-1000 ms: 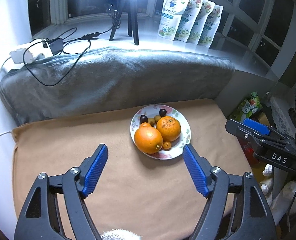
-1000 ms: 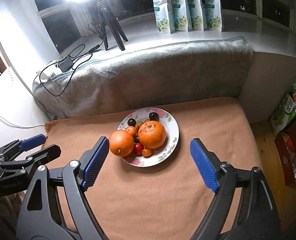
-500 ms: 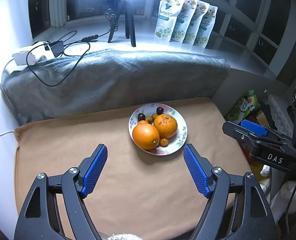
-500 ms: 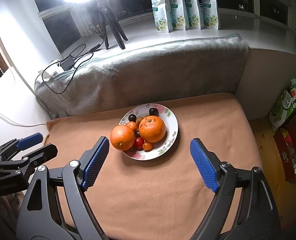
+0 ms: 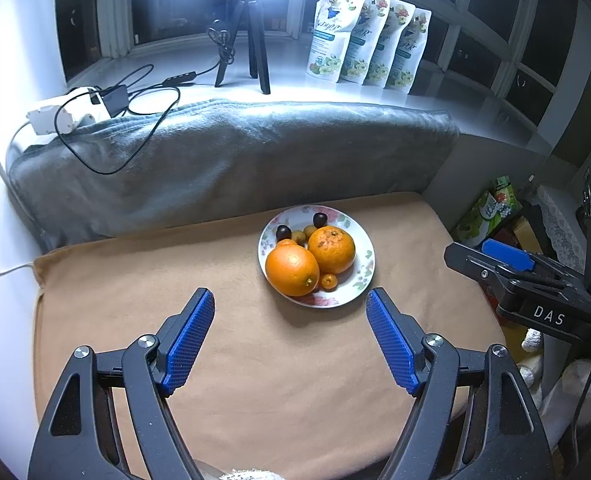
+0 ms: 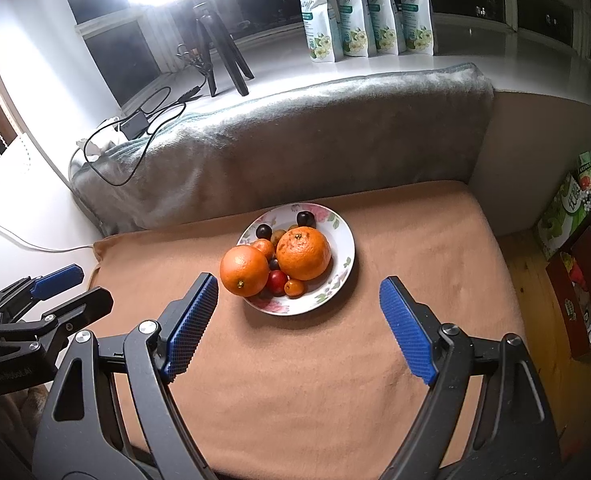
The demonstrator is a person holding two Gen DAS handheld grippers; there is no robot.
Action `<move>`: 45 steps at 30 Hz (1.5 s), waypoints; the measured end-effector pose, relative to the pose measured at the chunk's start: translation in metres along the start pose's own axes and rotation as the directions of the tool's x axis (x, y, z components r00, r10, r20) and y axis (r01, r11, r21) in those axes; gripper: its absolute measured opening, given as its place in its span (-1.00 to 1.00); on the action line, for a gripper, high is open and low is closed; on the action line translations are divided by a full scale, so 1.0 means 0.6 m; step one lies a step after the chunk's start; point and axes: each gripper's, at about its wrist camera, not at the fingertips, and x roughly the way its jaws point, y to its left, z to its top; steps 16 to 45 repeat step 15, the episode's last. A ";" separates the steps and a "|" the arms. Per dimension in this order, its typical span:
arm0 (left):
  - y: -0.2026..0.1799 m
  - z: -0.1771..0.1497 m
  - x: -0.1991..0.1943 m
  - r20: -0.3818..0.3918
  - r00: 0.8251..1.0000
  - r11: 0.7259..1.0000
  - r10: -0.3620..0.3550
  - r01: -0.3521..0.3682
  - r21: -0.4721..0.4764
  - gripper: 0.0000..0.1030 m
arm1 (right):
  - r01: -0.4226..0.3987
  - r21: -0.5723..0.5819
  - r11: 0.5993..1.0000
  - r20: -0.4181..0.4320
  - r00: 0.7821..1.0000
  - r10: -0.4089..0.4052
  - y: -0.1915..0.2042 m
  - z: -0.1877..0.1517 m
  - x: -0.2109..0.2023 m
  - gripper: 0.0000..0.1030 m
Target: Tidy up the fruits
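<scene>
A floral white plate sits on a tan cushion. It holds two large oranges, a smooth one at its front left rim and a rougher one, with two dark plums, a red tomato and small kumquats. My left gripper is open and empty, short of the plate. My right gripper is open and empty, just in front of the plate.
A grey folded blanket lies behind the cushion. Behind it a white sill carries a tripod, cables with a power strip and several refill pouches. Boxes stand on the floor at the right.
Both grippers have drawn back and risen a little, so the plate looks smaller and farther away. Both stay open. The fruit has not moved.
</scene>
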 end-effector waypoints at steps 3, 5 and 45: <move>0.000 0.000 0.000 0.003 1.000 1.000 0.002 -0.002 0.005 0.53 | 0.001 0.002 1.000 -0.002 1.000 -0.001 -0.001 -0.001 0.001 0.66; 0.000 0.001 0.001 0.002 1.000 1.000 0.002 -0.002 0.004 0.53 | 0.001 0.008 1.000 -0.004 1.000 -0.001 -0.002 -0.003 0.002 0.66; 0.006 0.001 0.008 -0.005 1.000 1.000 0.006 -0.006 -0.006 0.53 | 0.001 0.016 1.000 -0.012 1.000 -0.001 -0.006 -0.007 0.009 0.66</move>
